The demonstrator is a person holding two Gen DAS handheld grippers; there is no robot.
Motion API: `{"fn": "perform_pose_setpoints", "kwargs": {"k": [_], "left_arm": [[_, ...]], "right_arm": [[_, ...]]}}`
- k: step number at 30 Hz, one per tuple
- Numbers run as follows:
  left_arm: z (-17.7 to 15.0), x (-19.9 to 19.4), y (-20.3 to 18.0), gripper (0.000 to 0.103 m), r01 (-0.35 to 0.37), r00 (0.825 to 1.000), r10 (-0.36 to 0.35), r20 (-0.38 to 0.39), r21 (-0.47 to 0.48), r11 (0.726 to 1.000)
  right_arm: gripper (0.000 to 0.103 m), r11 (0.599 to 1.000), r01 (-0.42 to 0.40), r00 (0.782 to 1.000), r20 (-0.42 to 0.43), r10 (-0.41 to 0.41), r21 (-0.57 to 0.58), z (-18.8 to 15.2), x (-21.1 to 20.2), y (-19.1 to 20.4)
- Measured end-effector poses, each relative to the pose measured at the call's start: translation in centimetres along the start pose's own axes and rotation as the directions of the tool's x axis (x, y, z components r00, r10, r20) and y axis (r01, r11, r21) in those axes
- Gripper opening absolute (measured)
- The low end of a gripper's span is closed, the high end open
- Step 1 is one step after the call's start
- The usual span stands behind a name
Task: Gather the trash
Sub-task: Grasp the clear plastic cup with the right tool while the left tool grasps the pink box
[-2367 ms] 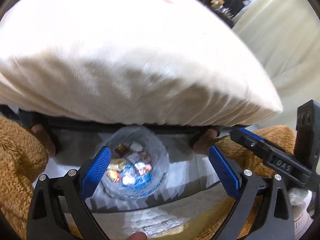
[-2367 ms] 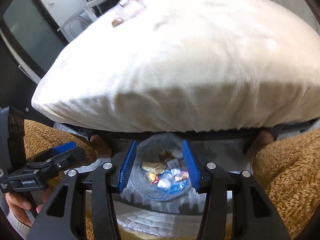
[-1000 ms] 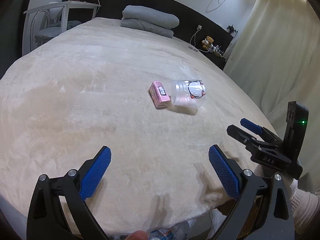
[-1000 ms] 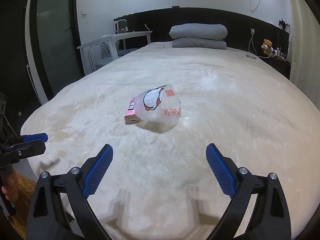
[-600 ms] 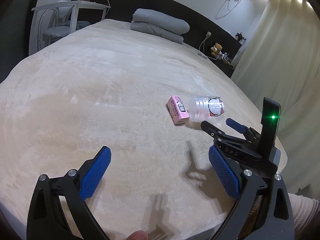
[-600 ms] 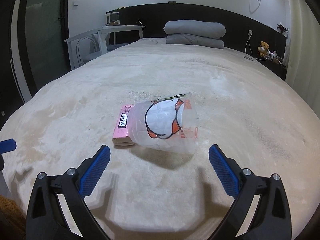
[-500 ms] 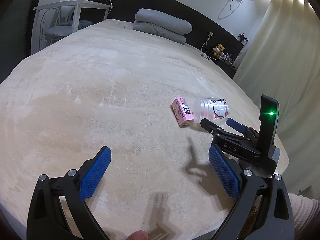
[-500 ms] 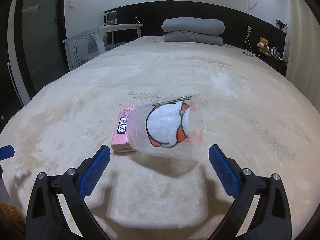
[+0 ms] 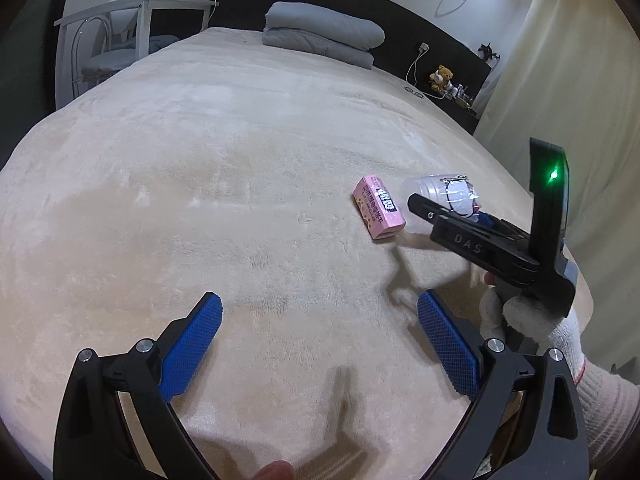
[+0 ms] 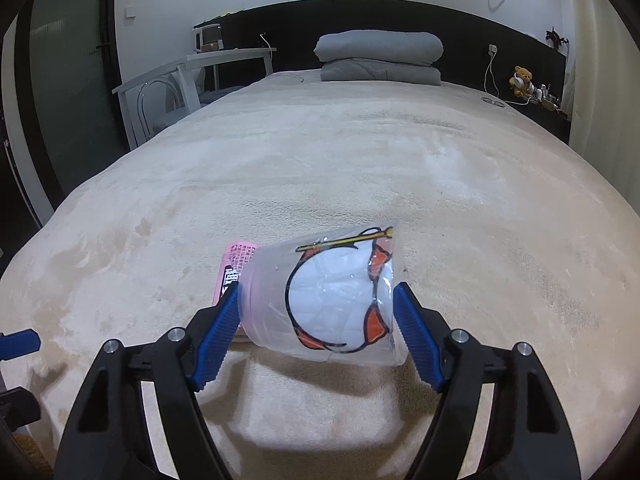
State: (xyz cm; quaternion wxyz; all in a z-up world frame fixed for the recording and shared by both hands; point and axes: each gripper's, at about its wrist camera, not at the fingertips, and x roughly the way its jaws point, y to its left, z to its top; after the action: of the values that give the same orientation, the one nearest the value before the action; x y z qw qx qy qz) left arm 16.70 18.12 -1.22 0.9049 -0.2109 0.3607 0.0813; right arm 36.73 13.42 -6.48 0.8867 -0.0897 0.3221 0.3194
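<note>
A clear plastic cup [image 10: 328, 300] with a cartoon print lies on its side on the beige bed cover [image 10: 360, 168]. Behind its base a pink carton [image 10: 236, 264] lies flat. My right gripper [image 10: 316, 292] is closing around the cup, one blue pad against its base end and the other against its rim. In the left wrist view the same cup [image 9: 444, 190] and the pink carton [image 9: 378, 206] lie right of centre, with the right gripper [image 9: 452, 210] reaching over the cup. My left gripper [image 9: 320, 300] hangs open over bare cover nearer the bed's foot, holding nothing.
A folded grey quilt [image 10: 378, 54] lies by the dark headboard. A white desk [image 10: 224, 56] with a chair stands left of the bed. A teddy bear [image 10: 522, 78] and cables sit on a low shelf at the right, by the curtain [image 9: 580, 80]. A gloved hand [image 9: 532, 320] holds the right gripper.
The right gripper moved forward to the cup and its jaws narrowed from wide open onto the cup's ends. The left gripper drifted slightly and stayed open.
</note>
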Motion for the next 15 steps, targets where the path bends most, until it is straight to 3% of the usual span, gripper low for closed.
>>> {"fn": "perform_pose_setpoints", "kwargs": {"k": [15], "left_arm": [[1.3,3.6,-3.9,0.096,0.013,1.0,-0.012,-0.023,0.069,0.998]], "right_arm": [[0.074,0.994,-0.087,0.995,0.056,0.084,0.058,-0.5,-5.9,-4.5]]}}
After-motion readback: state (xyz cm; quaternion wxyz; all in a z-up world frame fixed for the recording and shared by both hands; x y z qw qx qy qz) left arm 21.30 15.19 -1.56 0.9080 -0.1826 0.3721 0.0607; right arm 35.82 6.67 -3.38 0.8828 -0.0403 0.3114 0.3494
